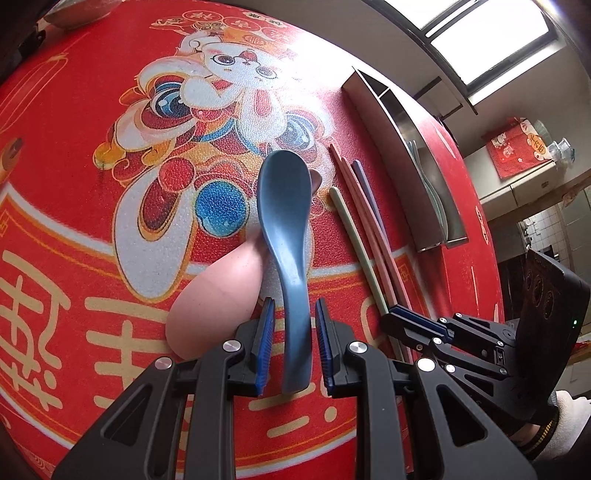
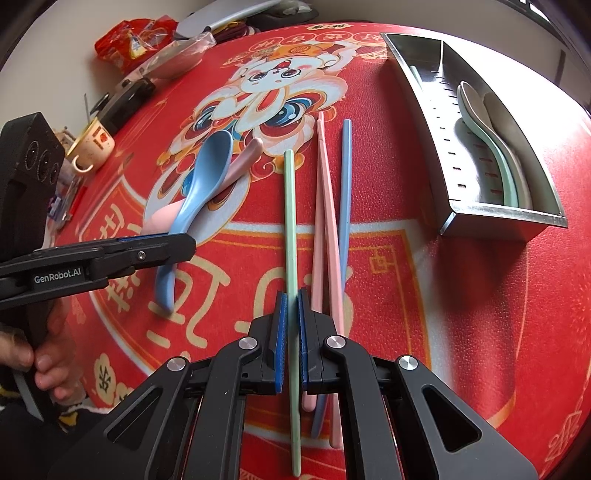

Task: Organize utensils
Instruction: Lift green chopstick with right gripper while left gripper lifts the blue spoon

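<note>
A blue spoon (image 1: 284,218) lies across a pink spoon (image 1: 218,295) on the red mat. My left gripper (image 1: 294,332) is open, its pads either side of the blue spoon's handle with small gaps. It also shows in the right wrist view (image 2: 177,247) over the blue spoon (image 2: 201,184). My right gripper (image 2: 291,332) is shut on a green chopstick (image 2: 290,221). Two pink chopsticks (image 2: 325,221) and a blue chopstick (image 2: 345,192) lie just to its right. The steel organizer tray (image 2: 498,218) at the right holds a green and a white spoon (image 2: 491,140).
A cup (image 2: 92,147), a dark case (image 2: 125,101), snack bags (image 2: 136,40) and a grey bowl (image 2: 207,22) stand along the far left table edge. The tray (image 1: 406,147) lies to the right in the left view, beside the chopsticks (image 1: 369,236).
</note>
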Demonstrator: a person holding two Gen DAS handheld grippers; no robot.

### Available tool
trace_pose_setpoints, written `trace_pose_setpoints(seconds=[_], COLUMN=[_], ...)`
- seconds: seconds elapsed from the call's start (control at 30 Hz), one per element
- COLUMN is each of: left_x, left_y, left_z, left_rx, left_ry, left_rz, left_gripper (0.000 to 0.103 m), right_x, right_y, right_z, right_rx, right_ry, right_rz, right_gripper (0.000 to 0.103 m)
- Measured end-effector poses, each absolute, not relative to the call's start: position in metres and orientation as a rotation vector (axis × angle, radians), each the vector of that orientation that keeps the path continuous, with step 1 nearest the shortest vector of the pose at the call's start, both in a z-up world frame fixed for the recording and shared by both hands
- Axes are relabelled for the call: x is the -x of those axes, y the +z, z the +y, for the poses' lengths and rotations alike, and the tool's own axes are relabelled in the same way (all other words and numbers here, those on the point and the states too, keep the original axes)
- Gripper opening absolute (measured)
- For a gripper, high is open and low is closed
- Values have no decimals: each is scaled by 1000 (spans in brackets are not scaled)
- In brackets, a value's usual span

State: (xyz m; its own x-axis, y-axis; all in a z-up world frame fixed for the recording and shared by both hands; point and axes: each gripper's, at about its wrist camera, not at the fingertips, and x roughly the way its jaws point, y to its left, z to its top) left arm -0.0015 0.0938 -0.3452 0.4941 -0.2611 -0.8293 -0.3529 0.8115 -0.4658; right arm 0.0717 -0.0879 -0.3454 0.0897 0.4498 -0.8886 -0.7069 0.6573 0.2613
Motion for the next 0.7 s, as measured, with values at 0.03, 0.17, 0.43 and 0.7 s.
trace_pose_setpoints(seconds=[0.03, 0.17, 0.43, 0.7], left_x=[1, -1, -1, 5], left_y=[-345, -347, -327, -305], left_z=[93, 93, 84, 85], left_rx=[651, 648, 568, 499], left_ry=[60, 58, 32, 71], left_rz=[1074, 1080, 1021, 966], left_gripper=[21, 13, 13, 13], right_x=[-72, -72, -71, -76], right_y=[-345, -345, -345, -346], right_z=[-88, -89, -90, -86], right_rx=[259, 257, 260, 230], right_ry=[874, 875, 874, 875], right_rz=[1202, 1203, 1205, 1223], right_gripper=[6, 6, 6, 6])
